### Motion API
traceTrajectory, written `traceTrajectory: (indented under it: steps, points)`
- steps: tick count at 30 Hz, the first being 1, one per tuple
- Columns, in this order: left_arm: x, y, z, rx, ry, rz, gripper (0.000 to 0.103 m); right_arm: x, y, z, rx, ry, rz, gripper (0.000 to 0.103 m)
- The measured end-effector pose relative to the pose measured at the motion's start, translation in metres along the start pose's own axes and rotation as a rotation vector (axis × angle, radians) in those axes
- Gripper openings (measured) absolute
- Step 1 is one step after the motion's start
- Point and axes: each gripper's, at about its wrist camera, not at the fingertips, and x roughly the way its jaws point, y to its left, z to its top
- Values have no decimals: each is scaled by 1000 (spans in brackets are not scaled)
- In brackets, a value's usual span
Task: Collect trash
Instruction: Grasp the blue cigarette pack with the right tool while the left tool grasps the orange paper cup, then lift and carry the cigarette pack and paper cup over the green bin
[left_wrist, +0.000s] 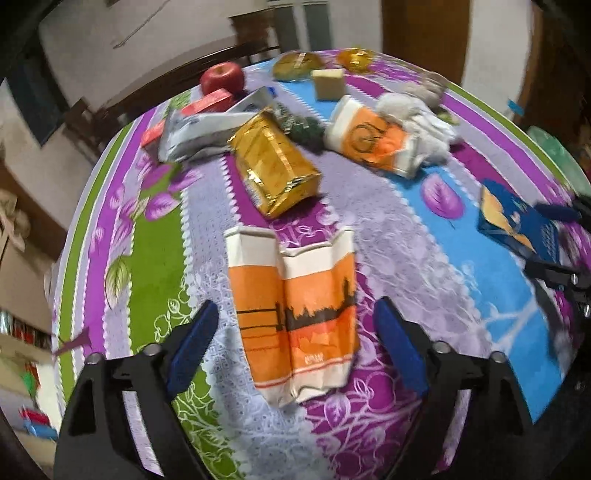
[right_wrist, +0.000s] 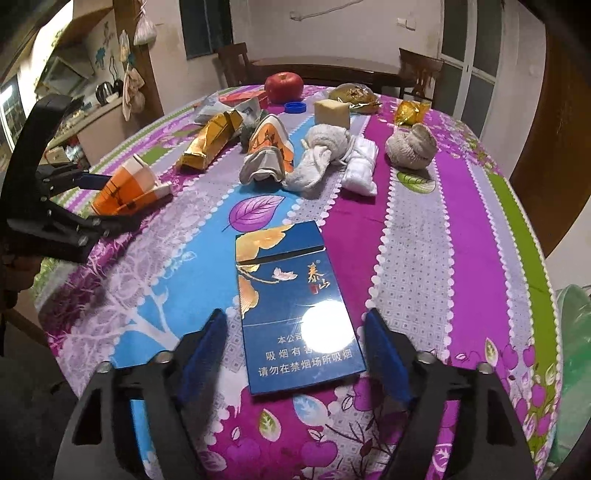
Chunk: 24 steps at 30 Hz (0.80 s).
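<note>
Glossy blue carton (right_wrist: 299, 317) — shiny gold foil pack (left_wrist: 275, 162)

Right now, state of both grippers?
Left gripper: open, straddling the orange carton, not holding it.
Right gripper: open, straddling the blue cigarette pack, not holding it.

You have a red apple (right_wrist: 283, 87) at the table's far edge, a blue bottle cap (right_wrist: 295, 107) just in front of it, and rolled white socks (right_wrist: 334, 159) on the flowered tablecloth (right_wrist: 424, 258).
</note>
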Motion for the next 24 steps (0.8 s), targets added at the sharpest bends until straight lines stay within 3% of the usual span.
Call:
traceTrajectory:
  steps: [2, 5, 11, 17, 24]
  points:
    - [1, 4, -1, -44, -4, -45, 58, -1, 1, -2, -8, -9, -1, 62]
    - [1, 5, -2, -85, -5, -77, 38, -3, 3, -4, -16, -25, -3, 59]
    - [-4, -3, -4, -137, -26, -21, 37, -6, 7, -1, -5, -42, 20, 58]
    - [-20, -12, 7, -164, -84, 88, 37, -11, -3, 15, 83, -40, 58, 58]
    - [-24, -20, 15, -165, -113, 105, 37, -16, -4, 17, 89, -43, 51, 58]
